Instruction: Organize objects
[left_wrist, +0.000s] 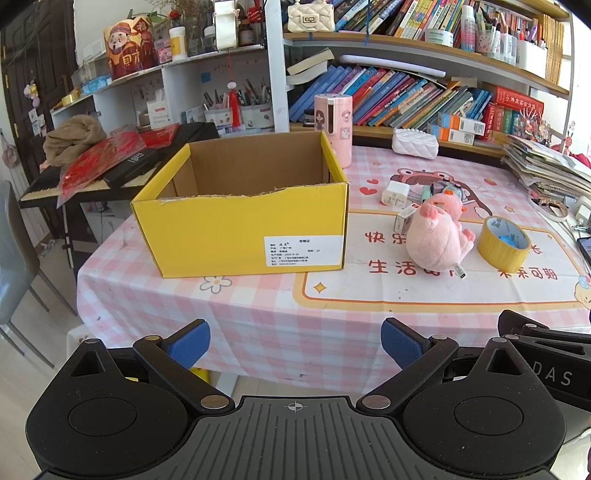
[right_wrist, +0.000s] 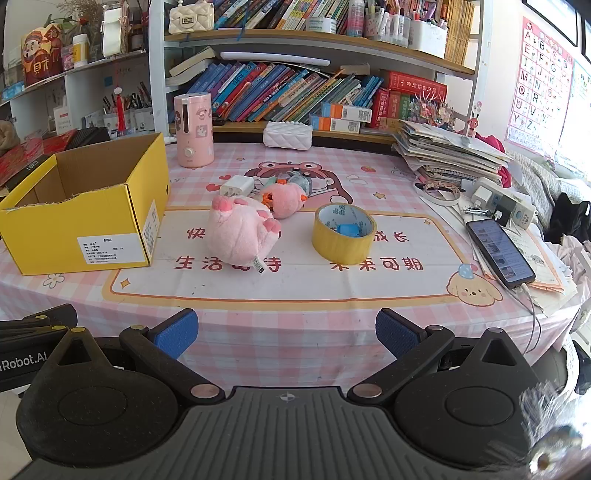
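An open yellow cardboard box (left_wrist: 240, 229) (right_wrist: 74, 221) stands on the left of the pink checked table, empty as far as I can see. Right of it lies a pink plush toy (left_wrist: 436, 236) (right_wrist: 240, 232), then a yellow tape roll (left_wrist: 504, 242) (right_wrist: 343, 230) with a small blue thing inside. Behind them sit a white charger (left_wrist: 395, 192) (right_wrist: 236, 186), a smaller pink plush (right_wrist: 286, 201) and small items. My left gripper (left_wrist: 295, 343) and right gripper (right_wrist: 286, 334) hover open at the table's near edge, nothing between their blue pads.
A pink dispenser (right_wrist: 194, 129) and a white tissue case (right_wrist: 288, 134) stand at the back by the bookshelf. A paper stack (right_wrist: 447, 151), a power strip (right_wrist: 506, 206) and a phone (right_wrist: 498, 253) with its cable crowd the right side. A keyboard (left_wrist: 110, 173) lies left of the table.
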